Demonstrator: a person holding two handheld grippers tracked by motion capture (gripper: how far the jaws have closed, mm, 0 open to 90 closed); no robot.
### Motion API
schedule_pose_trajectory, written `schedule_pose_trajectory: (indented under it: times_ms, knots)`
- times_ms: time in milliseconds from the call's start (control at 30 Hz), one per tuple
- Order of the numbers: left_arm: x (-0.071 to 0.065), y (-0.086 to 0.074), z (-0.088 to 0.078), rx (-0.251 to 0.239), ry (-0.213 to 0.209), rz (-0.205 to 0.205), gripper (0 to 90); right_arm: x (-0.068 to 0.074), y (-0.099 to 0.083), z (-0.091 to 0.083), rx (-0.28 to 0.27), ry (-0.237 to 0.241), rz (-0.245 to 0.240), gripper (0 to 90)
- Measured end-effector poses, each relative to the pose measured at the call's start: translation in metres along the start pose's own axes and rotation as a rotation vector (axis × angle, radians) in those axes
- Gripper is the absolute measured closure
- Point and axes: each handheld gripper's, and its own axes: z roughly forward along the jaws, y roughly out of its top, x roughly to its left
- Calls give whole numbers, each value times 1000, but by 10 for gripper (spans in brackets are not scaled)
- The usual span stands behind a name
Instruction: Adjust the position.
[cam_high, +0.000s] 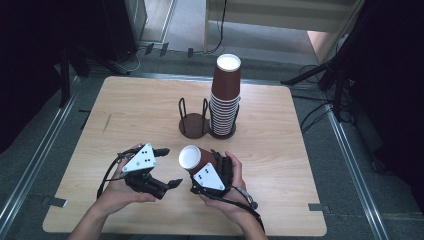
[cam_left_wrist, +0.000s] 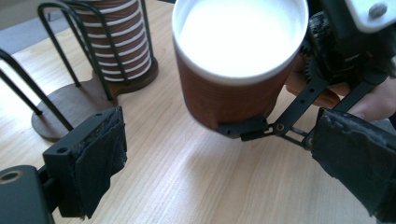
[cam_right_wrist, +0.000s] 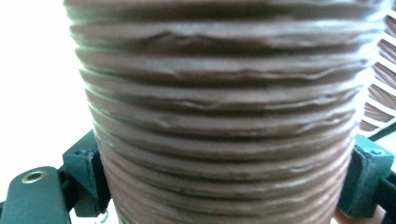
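in the lower middle of the high view, the right gripper (cam_high: 200, 167) holds a brown ribbed paper cup (cam_high: 194, 158) tilted up and to the left, its white inside facing the camera. the right gripper view has the cup's ribbed wall (cam_right_wrist: 219, 121) close up between the two jaws, one pressed at each side of it. the person's right hand (cam_high: 231, 187) wraps the gripper from below.

just left of it in the high view sits the left gripper (cam_high: 167, 167), held by the left hand (cam_high: 117, 192), its jaws spread wide with nothing between them. in the left gripper view its two padded jaws stand far apart at the lower left and lower right, and the cup (cam_left_wrist: 238, 60) hangs beyond them at upper centre, above the bare wooden table (cam_left_wrist: 187, 177).

at the centre of the high view stands a dark two-slot wire cup holder (cam_high: 194, 120): its left slot is vacant, its right slot carries a tall stack of brown cups (cam_high: 225, 92) with white rims, upside down.
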Motion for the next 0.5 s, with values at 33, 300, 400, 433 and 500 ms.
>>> schedule_pose_trajectory:
  times_ms: [33, 300, 400, 433, 500]
  knots:
    - [0, 0, 1, 0, -3, 6, 42, 1, 0, 0, -1, 5, -5, 124]
    - [-11, 1, 7, 42, -33, 85, 59, 9, 0, -4, -35, 84, -71, 125]
    - [-13, 3, 7, 41, -40, 98, 61, 11, 0, -5, -31, 103, -86, 125]
    - [-13, 3, 7, 41, -41, 101, 64, 12, 0, -5, -29, 114, -96, 125]
    - [-13, 3, 7, 40, -45, 103, 66, 13, 0, -6, -30, 132, -108, 124]
